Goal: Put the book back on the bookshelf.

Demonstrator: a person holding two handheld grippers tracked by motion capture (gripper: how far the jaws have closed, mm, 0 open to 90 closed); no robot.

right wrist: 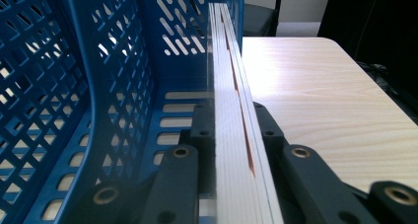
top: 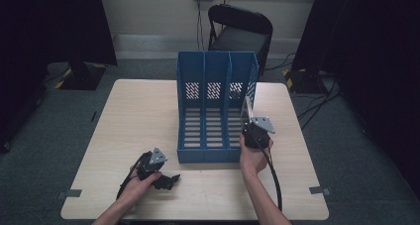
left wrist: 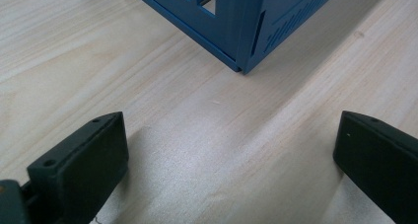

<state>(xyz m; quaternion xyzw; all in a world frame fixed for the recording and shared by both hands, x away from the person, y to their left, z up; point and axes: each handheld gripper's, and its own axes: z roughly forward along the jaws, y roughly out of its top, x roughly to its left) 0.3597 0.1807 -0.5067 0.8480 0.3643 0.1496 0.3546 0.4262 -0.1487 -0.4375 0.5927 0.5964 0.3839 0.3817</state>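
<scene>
The book (right wrist: 231, 135), a thin white one seen edge-on, stands upright at the mouth of the rightmost bay of the blue rack (top: 216, 108), clamped between the jaws of the right gripper (top: 253, 128). In the right gripper view its pages run straight ahead, close beside the perforated divider (right wrist: 106, 86) on the left; an orange sliver shows along one edge. In the high view it appears as a pale sliver (top: 247, 108) rising over the rack's right wall.

Judgement: the step in hand looks to be filing the book into that bay. To do it well, the person should keep the book upright and parallel to the divider, lower its bottom edge onto the slotted floor, then slide it back before letting go. Risk: tilting it may catch a corner in the wall's perforations, or leave it astride the right wall.

The left gripper (top: 166, 180) rests low on the table (top: 138, 111) near the rack's front left corner, jaws spread wide and empty. It could steady the rack if pushing shifts it.
</scene>
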